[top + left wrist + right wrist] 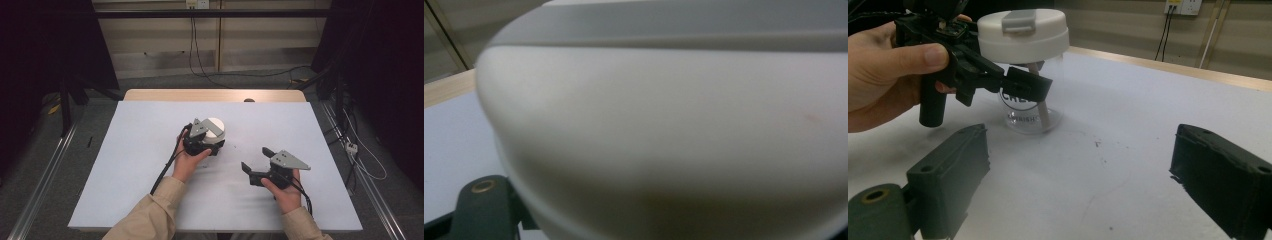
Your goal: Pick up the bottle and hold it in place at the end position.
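Left gripper (pixel 212 145) clamped the jar (pixel 1029 75) mid-table, right gripper (pixel 256 164) apart; twisting the lid (pixel 215 125) could've slipped the clear body.

Clear glossy plastic jar (pixel 1034 107) with a smooth, matt white plastic lid (pixel 1023 35). Matt white table covering (pixel 150 150) over a pale wood tabletop edge (pixel 215 95). Black jaw pads (pixel 1220 175) of rough, matt rubbery finish.
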Demonstrator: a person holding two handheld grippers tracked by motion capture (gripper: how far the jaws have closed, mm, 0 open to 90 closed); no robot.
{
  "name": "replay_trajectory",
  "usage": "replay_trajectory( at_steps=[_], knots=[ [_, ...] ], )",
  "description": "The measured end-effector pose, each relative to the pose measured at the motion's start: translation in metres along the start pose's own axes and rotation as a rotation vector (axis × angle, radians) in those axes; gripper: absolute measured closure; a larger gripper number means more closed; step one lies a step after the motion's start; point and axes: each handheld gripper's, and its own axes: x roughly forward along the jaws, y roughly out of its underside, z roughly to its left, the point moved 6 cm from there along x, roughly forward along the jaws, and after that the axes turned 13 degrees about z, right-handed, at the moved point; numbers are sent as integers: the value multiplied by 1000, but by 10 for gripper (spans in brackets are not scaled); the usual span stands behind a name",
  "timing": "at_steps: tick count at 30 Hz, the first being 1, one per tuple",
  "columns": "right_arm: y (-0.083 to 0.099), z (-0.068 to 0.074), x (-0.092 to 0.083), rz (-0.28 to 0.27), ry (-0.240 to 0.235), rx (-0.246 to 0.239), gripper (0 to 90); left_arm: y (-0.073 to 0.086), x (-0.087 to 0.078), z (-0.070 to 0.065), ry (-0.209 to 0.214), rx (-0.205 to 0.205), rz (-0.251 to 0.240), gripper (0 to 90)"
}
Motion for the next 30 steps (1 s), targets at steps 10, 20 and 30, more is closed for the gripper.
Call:
replay_trajectory(
  at_steps=[10,20,30],
  knots=[
    [-10,5,9,19,12,-25,175,0,0,0,1,-1,0,186],
    [-19,10,18,28,-39,33,304,0,0,0,2,0,0,186],
    [-25,16,26,61,-74,33,479,0,0,0,4,-1,-1,186]
  ],
)
